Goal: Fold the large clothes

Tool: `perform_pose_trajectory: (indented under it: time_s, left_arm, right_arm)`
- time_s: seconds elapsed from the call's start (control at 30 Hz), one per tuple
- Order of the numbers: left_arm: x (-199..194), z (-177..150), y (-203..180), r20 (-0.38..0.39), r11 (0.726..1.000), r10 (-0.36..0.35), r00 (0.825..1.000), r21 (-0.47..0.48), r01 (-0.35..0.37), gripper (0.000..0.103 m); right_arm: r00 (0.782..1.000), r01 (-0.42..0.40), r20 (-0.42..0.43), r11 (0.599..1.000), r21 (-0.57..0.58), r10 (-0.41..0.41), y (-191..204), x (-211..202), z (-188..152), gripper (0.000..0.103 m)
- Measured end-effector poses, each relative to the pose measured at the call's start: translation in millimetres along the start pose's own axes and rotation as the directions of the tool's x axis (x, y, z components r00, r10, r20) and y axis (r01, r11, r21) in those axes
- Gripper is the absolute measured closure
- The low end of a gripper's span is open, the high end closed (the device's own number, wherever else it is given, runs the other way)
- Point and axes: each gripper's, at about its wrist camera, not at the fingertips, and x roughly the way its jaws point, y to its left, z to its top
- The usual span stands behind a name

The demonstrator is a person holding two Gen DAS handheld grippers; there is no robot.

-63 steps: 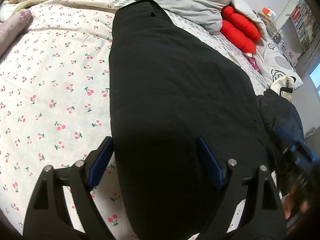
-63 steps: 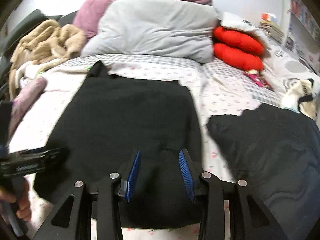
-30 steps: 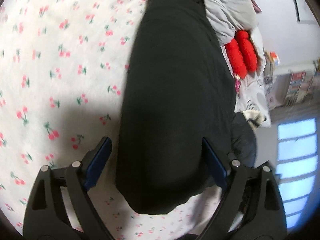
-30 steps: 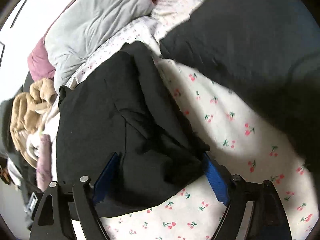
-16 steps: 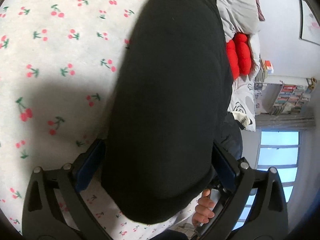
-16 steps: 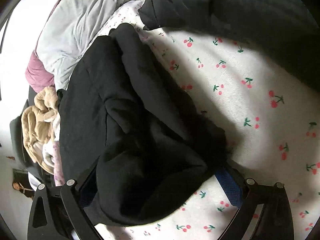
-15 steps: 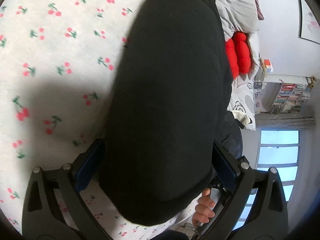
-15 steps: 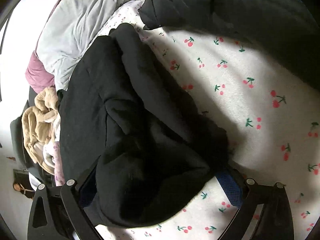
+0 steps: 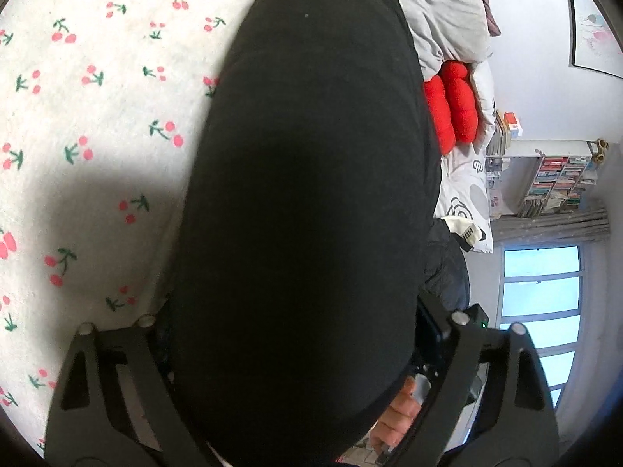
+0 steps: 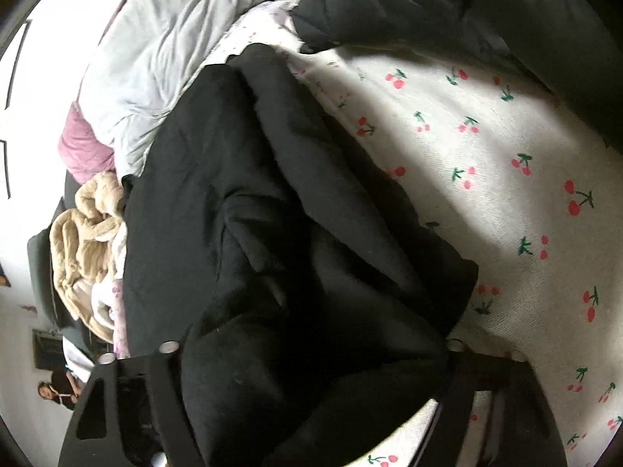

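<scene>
A large black garment [image 9: 311,194] lies lengthwise on the cherry-print bed sheet [image 9: 97,116]. My left gripper [image 9: 296,323] is open, its jaws wide apart on either side of the garment's near end; the fabric hides the fingertips. In the right wrist view the same garment [image 10: 272,233] is bunched in folds, and my right gripper [image 10: 311,346] is open with its jaws straddling the near bunched edge, fingertips buried in cloth. The other gripper and a hand [image 9: 405,408] show under the garment's edge in the left wrist view.
A second dark garment [image 10: 467,11] lies at the far right of the bed. A grey duvet [image 10: 167,50], red cushion [image 9: 451,105], beige blanket [image 10: 81,241] and a pink pillow [image 10: 83,148] sit at the head. A bookshelf [image 9: 557,179] and a window [image 9: 541,303] stand beyond.
Both grippers have pushed further in over the garment's near end, so the cloth now covers the blue pads that showed half a second ago. The jaws stay wide.
</scene>
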Motion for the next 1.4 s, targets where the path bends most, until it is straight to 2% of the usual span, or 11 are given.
perform_pose_trajectory:
  time_s: [0.13, 0.27, 0.43, 0.57, 0.77, 0.87, 1.03, 1.13, 1.2, 1.23, 1.4]
  left_arm:
    - [-5, 1, -7, 0.035, 1.000, 0.003, 0.999, 0.025, -0.004, 0.039]
    - [-18, 6, -18, 0.077, 0.999, -0.002, 0.997, 0.049, -0.002, 0.051]
    - [-54, 22, -39, 0.165, 0.993, -0.001, 0.986, 0.120, -0.019, 0.056]
    - [-101, 38, -56, 0.266, 0.978, 0.006, 0.964, 0.198, -0.060, 0.058]
    - [-170, 51, -24, 0.379, 0.975, 0.047, 0.924, 0.183, -0.125, 0.057]
    - [-180, 60, 11, 0.356, 0.984, 0.082, 0.931, 0.121, -0.133, 0.057]
    - [-171, 65, 74, 0.214, 0.990, 0.133, 0.968, 0.011, -0.139, 0.051]
    - [-164, 61, 76, 0.175, 0.984, 0.165, 0.971, 0.039, -0.174, 0.039]
    - [-163, 59, 81, 0.131, 0.984, 0.175, 0.976, 0.006, -0.177, 0.032]
    - [-166, 58, 85, 0.114, 0.984, 0.176, 0.978, -0.012, -0.176, 0.029]
    - [-190, 44, 87, 0.116, 0.969, 0.248, 0.962, -0.011, -0.248, 0.026]
  right_arm:
    - [1.000, 0.006, 0.022, 0.998, -0.060, -0.005, 17, -4, -4, 0.046]
    - [0.999, 0.012, 0.050, 0.993, -0.115, -0.007, 37, -10, -10, 0.053]
    - [0.995, -0.044, 0.078, 0.978, -0.202, 0.061, 70, -19, -23, 0.057]
    - [0.987, -0.124, 0.063, 0.947, -0.296, 0.149, 112, -14, -40, 0.058]
    - [0.976, -0.206, -0.018, 0.893, -0.399, 0.217, 171, 21, -72, 0.058]
    - [0.982, -0.185, -0.059, 0.881, -0.436, 0.177, 188, 44, -91, 0.058]
    - [0.988, -0.101, -0.144, 0.910, -0.402, 0.046, 183, 80, -111, 0.055]
    - [0.979, -0.093, -0.199, 0.954, -0.287, 0.036, 160, 86, -101, 0.044]
    - [0.972, -0.096, -0.233, 0.971, -0.220, 0.043, 148, 87, -95, 0.033]
    - [0.968, -0.094, -0.247, 0.977, -0.189, 0.045, 142, 87, -95, 0.032]
    - [0.974, -0.013, -0.221, 0.962, -0.274, -0.050, 153, 65, -105, 0.027]
